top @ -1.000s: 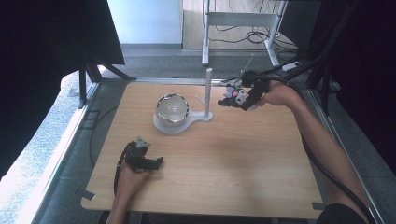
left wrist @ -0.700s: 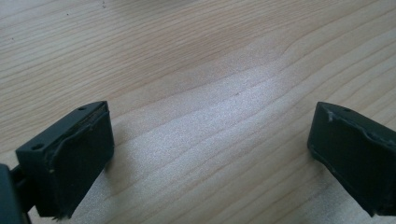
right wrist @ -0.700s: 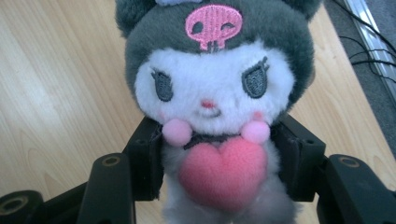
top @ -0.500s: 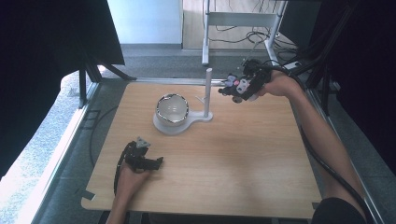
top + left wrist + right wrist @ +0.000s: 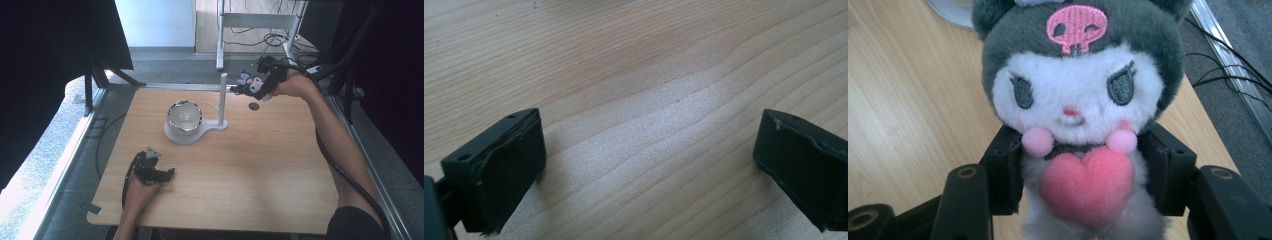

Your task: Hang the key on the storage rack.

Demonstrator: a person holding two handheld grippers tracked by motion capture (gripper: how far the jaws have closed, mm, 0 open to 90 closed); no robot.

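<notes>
The right gripper point(image 5: 248, 86) is up in the air over the far right corner of the counter point(image 5: 260, 165). Its fingers point(image 5: 1003, 175) squeeze a small plush toy point(image 5: 1075, 100) from both sides. The toy has a white fluffy face, a dark grey hood with a pink skull on it, two pink pom-poms and a pink heart on its tummy. From above, the toy point(image 5: 250, 82) sits just right of the top of a white post point(image 5: 222, 97).

The post stands up from a flat white stand point(image 5: 187, 134) near the middle of the far half of the counter. A shiny bowl point(image 5: 184, 116) sits on that stand, left of the post. A small dark round spot point(image 5: 254, 106) lies on the wood under the right hand.

The left gripper point(image 5: 155, 171) rests low near the front left corner. Its fingers point(image 5: 499, 165) are spread wide apart with bare wood between them.
</notes>
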